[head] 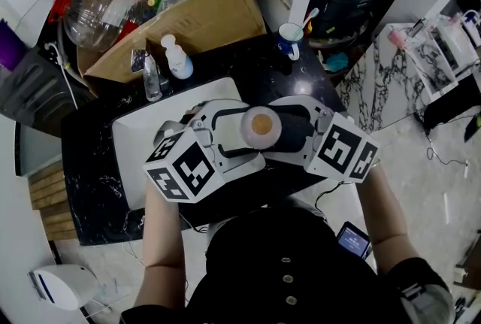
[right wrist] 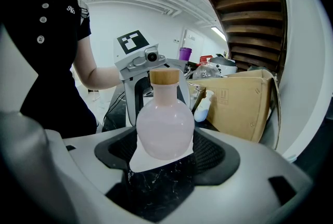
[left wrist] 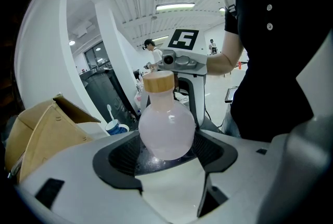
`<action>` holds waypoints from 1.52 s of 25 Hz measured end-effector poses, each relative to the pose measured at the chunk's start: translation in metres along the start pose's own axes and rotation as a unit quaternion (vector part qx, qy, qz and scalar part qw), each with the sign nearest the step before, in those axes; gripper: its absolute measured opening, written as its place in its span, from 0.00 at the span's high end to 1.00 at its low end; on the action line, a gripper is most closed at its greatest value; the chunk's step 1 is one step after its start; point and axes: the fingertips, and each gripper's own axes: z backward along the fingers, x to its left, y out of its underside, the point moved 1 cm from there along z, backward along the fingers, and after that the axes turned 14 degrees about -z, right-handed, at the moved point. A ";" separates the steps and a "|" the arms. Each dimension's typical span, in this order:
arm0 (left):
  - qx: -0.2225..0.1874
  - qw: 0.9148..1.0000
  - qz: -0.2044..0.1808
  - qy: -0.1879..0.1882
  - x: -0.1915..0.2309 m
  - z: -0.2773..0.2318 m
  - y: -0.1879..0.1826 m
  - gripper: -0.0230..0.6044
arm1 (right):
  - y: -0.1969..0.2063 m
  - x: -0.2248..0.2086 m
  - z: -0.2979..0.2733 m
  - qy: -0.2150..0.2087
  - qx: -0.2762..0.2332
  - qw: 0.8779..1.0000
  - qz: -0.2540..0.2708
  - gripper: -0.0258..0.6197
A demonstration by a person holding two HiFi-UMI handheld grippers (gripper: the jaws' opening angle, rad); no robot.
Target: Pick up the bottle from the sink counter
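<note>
A round, pale pink bottle with a wooden cap (head: 261,127) hangs above the white sink (head: 131,157), and from overhead only its cap shows. My left gripper (head: 242,131) reaches it from the left and my right gripper (head: 284,130) from the right, facing each other. In the left gripper view the bottle (left wrist: 166,129) sits between the dark jaw pads of the left gripper (left wrist: 169,159), pressed at its belly. In the right gripper view the same bottle (right wrist: 164,124) fills the gap of the right gripper (right wrist: 162,163). Both look shut on it.
A black marble counter (head: 90,187) surrounds the sink. Behind it stand a cardboard box (head: 203,14), a clear plastic jar (head: 98,10), two small bottles (head: 177,59) and a blue mug with a toothbrush (head: 289,37). A phone (head: 353,240) lies near my right arm.
</note>
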 end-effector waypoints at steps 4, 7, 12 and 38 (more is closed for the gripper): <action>-0.002 1.000 0.001 0.002 0.000 0.000 -0.001 0.43 | 0.000 0.000 0.000 -0.001 0.001 1.000 -0.001 0.43; -0.004 1.000 0.001 0.003 -0.001 0.000 -0.001 0.43 | 0.000 0.001 0.001 -0.003 0.002 1.000 -0.002 0.43; -0.004 1.000 0.002 0.003 -0.001 0.001 -0.001 0.43 | 0.000 0.001 0.001 -0.003 0.004 1.000 -0.002 0.43; -0.008 1.000 0.002 -0.004 0.002 -0.004 0.002 0.43 | 0.003 -0.004 -0.002 -0.006 0.005 1.000 0.001 0.43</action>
